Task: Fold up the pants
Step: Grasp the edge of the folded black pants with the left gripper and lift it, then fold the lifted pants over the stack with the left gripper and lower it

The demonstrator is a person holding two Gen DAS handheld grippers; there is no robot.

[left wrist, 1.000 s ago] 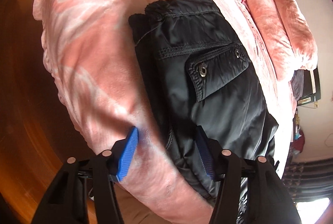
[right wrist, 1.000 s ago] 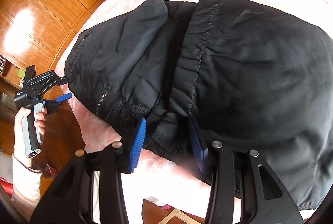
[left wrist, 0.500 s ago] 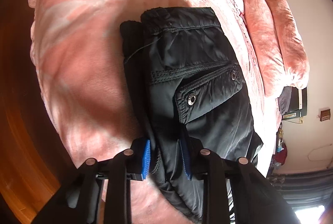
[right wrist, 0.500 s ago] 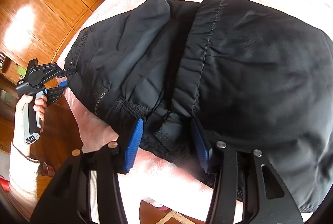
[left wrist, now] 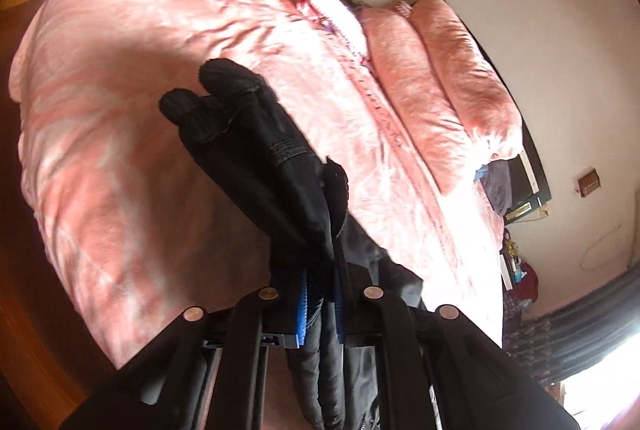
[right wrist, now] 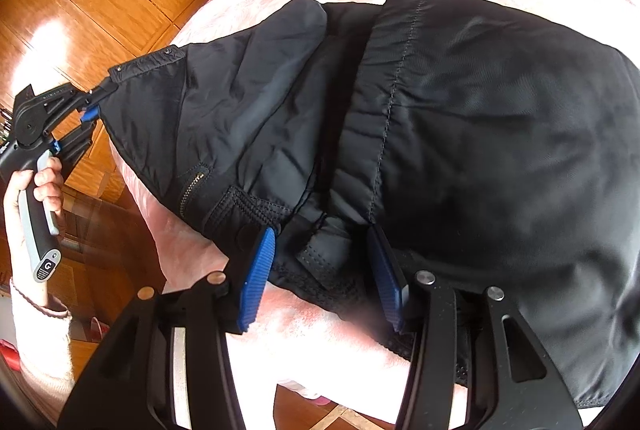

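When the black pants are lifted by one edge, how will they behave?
The pants are probably floppy: fabric sags beyond the left tool that pinches it. The shiny surface suggests they may slip. They look puffy and padded, so folds may spring open.

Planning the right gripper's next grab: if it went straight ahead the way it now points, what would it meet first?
Most likely the black pants. The right gripper is open, and the bunched waistband edge already lies between its fingers, on the pink blanket. Depth is unclear, so contact may already exist.
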